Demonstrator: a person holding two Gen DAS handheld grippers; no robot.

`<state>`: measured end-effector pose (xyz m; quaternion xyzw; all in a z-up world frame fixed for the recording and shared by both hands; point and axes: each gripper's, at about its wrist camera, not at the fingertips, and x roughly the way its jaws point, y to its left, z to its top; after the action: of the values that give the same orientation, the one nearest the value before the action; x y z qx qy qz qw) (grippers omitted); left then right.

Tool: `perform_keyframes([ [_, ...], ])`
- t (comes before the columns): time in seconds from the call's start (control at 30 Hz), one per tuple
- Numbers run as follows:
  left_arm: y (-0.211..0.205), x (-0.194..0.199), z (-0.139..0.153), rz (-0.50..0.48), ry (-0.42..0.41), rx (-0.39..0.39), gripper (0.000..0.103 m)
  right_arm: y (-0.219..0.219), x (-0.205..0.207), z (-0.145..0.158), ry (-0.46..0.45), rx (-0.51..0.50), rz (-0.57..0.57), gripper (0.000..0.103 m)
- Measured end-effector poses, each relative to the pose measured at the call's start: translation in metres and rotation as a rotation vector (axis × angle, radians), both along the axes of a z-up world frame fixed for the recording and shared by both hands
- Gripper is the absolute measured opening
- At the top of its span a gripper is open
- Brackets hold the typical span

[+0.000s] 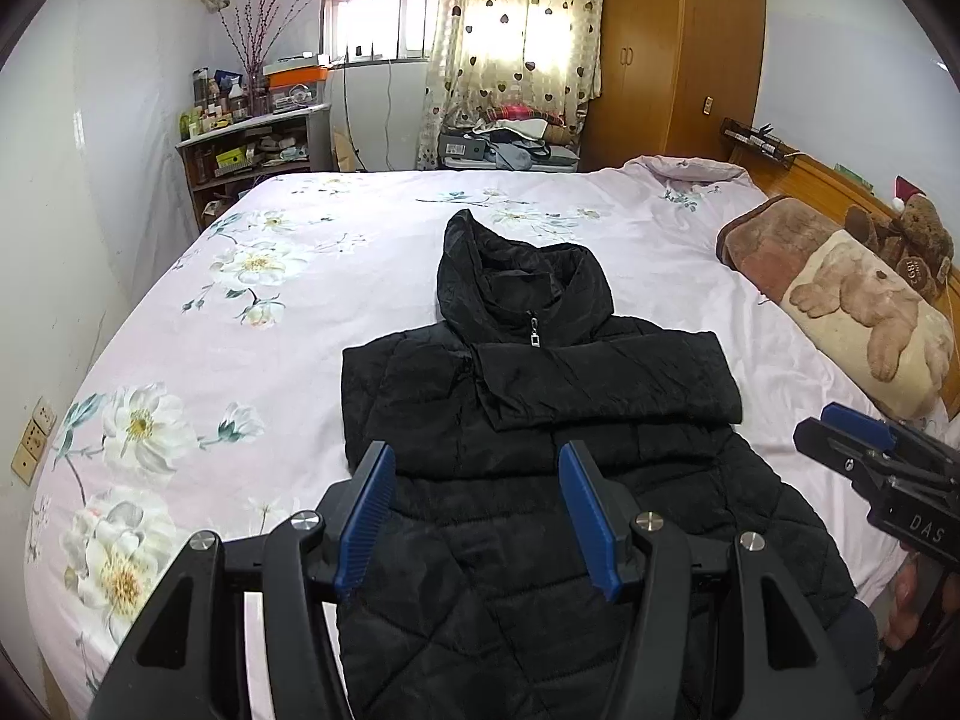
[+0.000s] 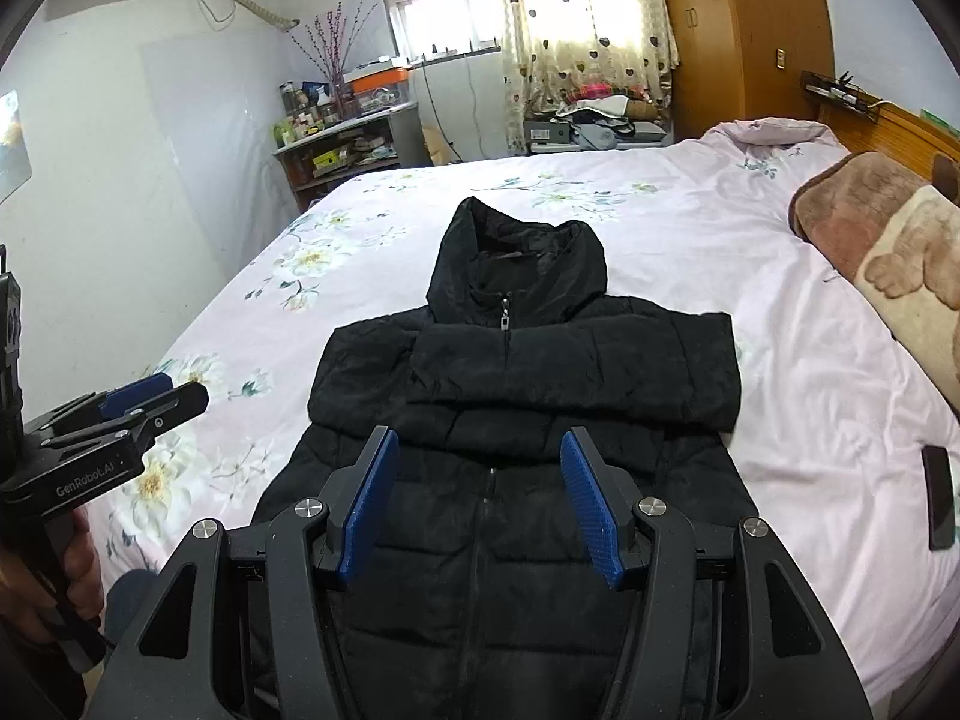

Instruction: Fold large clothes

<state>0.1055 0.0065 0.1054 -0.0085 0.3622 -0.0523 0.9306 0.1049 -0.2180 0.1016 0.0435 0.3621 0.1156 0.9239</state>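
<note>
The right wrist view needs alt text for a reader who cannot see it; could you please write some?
A black hooded puffer jacket lies zipped on a floral pink bedspread, both sleeves folded across its chest. The open right gripper hovers over its lower half, holding nothing. The left gripper shows at the left edge, and a dark phone lies near the bed's right side.

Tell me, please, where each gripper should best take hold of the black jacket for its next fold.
Probably the bottom hem corners of the black jacket. Both sleeves already lie folded across the chest, so the long lower body remains. The left gripper and right gripper, both open, could come from the near edge, one at each corner.
</note>
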Motion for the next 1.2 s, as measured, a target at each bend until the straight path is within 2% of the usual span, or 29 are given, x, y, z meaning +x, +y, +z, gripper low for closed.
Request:
perform_keyframes([
  [0.17,0.001,0.035,-0.007,-0.016,0.014,0.001,0.059,-0.004,0.037,-0.006,0.016,0.001,-0.004,0.057],
  [0.3,0.003,0.077,-0.013,-0.029,0.014,0.006,0.059,-0.009,0.082,-0.015,0.035,-0.007,-0.018,0.057],
  [0.63,0.002,0.214,-0.045,-0.065,0.042,0.014,0.062,-0.018,0.224,-0.049,0.087,-0.063,-0.028,0.057],
  [0.83,-0.007,0.307,-0.078,-0.082,0.072,0.007,0.065,-0.022,0.308,-0.079,0.123,-0.078,-0.029,0.057],
  [0.93,-0.010,0.352,-0.101,-0.059,0.105,-0.001,0.065,-0.025,0.350,-0.099,0.150,-0.089,-0.033,0.057],
  [1.03,-0.013,0.388,-0.124,-0.032,0.136,-0.001,0.065,-0.035,0.390,-0.120,0.193,-0.045,-0.064,0.057],
  [1.13,-0.016,0.415,-0.142,-0.022,0.169,-0.014,0.065,-0.041,0.421,-0.136,0.209,-0.056,-0.092,0.057],
  [1.2,-0.020,0.424,-0.149,-0.028,0.173,-0.027,0.058,-0.044,0.438,-0.145,0.228,-0.048,-0.097,0.057],
])
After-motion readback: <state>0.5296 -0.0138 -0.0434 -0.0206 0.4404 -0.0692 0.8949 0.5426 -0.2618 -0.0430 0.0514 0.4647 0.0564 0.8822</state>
